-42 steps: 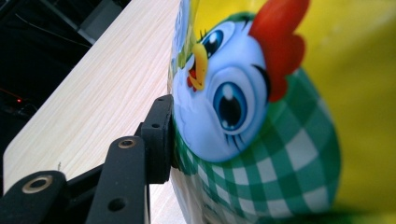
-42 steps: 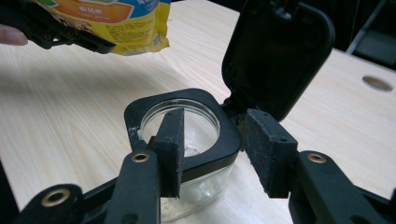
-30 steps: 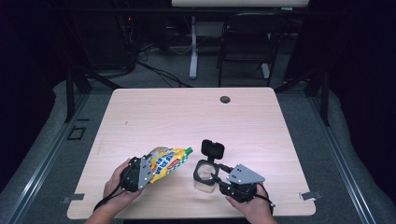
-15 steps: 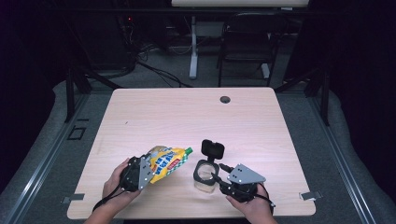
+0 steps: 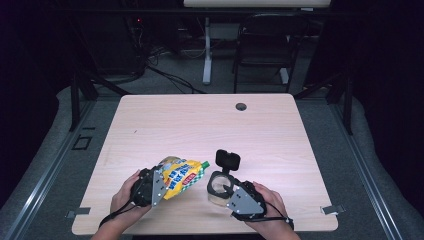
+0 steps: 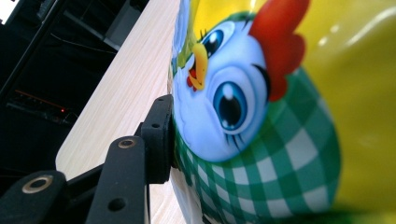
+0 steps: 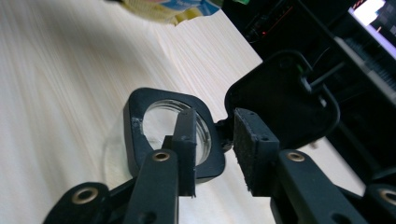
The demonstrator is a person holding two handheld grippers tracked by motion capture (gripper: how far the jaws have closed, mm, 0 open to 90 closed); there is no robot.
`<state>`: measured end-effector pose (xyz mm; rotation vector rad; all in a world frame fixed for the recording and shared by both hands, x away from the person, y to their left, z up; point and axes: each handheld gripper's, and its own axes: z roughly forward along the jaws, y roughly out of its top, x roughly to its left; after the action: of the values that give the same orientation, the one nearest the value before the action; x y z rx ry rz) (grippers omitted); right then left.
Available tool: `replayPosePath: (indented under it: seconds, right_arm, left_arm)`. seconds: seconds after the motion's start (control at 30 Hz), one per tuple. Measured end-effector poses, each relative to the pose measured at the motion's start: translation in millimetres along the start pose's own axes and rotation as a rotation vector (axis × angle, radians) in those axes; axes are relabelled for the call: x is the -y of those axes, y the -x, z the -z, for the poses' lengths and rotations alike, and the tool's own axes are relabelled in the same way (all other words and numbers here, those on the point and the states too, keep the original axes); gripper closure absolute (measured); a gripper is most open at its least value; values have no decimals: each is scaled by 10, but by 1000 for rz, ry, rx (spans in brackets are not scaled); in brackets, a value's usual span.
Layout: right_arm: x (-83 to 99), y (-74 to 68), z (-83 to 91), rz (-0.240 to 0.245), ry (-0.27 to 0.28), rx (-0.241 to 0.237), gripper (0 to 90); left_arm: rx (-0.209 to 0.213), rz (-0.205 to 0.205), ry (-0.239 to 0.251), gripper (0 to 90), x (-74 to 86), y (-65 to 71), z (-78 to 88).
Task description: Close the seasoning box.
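Pouch (image 5: 181, 177) clamped in my left gripper (image 5: 150, 187) at the surface's (image 5: 200, 125) near edge, my right gripper (image 7: 212, 140) beside it, jaws just closing, apart around the jar's (image 5: 218, 186) black rim, lid (image 5: 227, 160) flipped open.

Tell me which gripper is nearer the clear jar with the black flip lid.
Right. The right gripper is at the clear jar with the black flip lid, jaws straddling its rim near the hinge. The left gripper sits farther left, clamped on the yellow chicken-print pouch.
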<state>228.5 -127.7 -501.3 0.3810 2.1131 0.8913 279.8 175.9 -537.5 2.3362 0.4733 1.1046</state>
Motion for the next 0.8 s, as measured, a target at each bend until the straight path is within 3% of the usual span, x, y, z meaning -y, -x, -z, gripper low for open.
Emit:
replayPosePath:
  seconds: [0.2,0.5,0.67,0.8]
  right_arm:
    - [-92,-73,-22,185,-40,63,756]
    - [-174,-163,-41,385,-74,131,812]
    - [-192,-200,-63,447,-95,145,816]
    - [-195,-232,-80,460,-78,152,815]
  left_arm:
    - [-3,-3,2,546,3,0,-2]
    - [-6,-12,-8,546,4,1,-7]
    - [-9,-20,-13,546,0,14,-14]
    - [-15,-30,-16,546,-2,30,-23]
